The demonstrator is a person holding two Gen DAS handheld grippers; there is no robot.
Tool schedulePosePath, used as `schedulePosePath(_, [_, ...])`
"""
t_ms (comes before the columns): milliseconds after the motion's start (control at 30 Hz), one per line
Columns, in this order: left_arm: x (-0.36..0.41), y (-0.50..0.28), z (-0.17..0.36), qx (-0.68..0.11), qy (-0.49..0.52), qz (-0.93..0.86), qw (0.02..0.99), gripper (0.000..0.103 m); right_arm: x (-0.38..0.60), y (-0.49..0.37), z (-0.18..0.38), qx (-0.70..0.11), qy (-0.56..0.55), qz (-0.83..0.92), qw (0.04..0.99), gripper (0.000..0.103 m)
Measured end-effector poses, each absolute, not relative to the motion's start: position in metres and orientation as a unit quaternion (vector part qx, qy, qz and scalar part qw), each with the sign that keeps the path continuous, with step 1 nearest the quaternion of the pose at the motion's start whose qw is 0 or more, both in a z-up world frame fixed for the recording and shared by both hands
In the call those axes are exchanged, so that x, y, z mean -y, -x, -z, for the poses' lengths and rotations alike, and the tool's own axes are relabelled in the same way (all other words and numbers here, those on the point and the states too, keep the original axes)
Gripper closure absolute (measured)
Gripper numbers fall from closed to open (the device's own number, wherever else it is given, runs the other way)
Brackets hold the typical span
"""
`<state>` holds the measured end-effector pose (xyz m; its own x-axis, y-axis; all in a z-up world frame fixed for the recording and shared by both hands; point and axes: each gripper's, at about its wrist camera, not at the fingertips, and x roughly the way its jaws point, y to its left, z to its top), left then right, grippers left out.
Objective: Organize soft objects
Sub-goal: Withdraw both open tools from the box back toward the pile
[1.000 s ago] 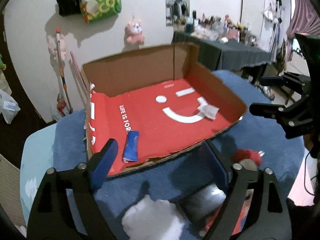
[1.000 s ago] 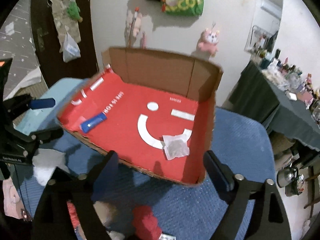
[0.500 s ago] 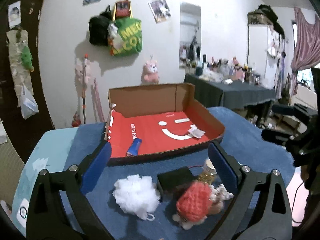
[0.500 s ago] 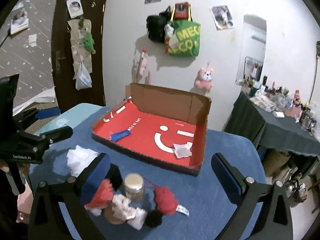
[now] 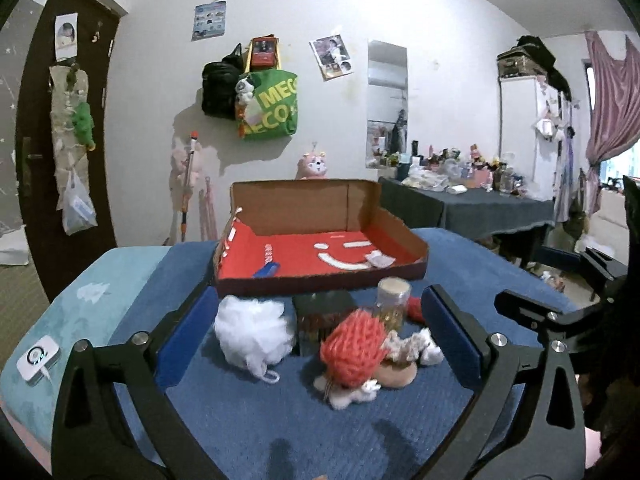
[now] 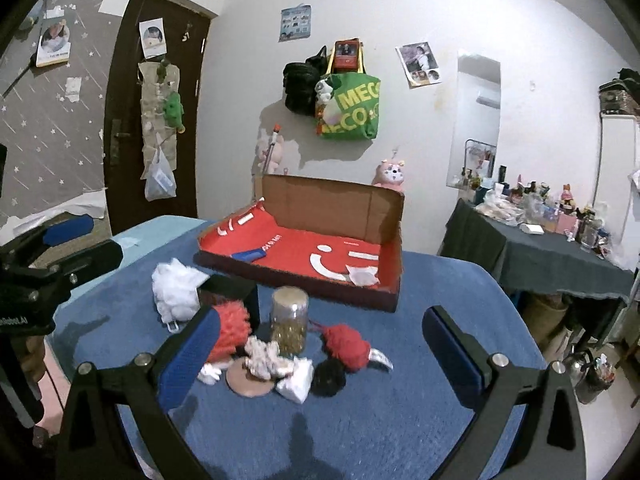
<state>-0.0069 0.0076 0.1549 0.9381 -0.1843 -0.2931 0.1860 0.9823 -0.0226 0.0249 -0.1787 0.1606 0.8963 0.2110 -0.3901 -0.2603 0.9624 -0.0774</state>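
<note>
Left wrist view: the left tongs (image 5: 320, 334) had pulled back from the red box (image 5: 320, 256), released, framing the white pouf (image 5: 252, 336) and orange plush (image 5: 352, 354). Right wrist view: the right tongs (image 6: 318, 346) retreated too, spread empty; soft toys unsorted on the worktop (image 6: 400, 420).

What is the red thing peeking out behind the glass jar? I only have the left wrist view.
Observer: A red yarn pom-pom with a white tag, lying beside the glass jar.
Operator: Is anything near it hidden from me?
Observer: Yes, a black pom-pom lies just in front of it, closer to the right wrist camera.
Operator: Is the right gripper holding anything?
Observer: No. The right gripper is open and empty, with both pom-poms between its spread fingers in its own view.
</note>
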Motion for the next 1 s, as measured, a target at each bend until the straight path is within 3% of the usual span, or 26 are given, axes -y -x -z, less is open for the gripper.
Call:
schedulePosePath(467, [0.002, -0.001, -0.084, -0.222, -0.016, 0.079, 0.972, 0.000, 0.184, -0.037, -0.090, -0.250, 0.034, -0.117, 0.960, 0.000])
schedulePosePath(1000, [0.005, -0.014, -0.059, -0.266, -0.011, 0.081, 0.961, 0.000, 0.191, -0.051, -0.064, -0.291, 0.020, -0.115, 0.950, 0.000])
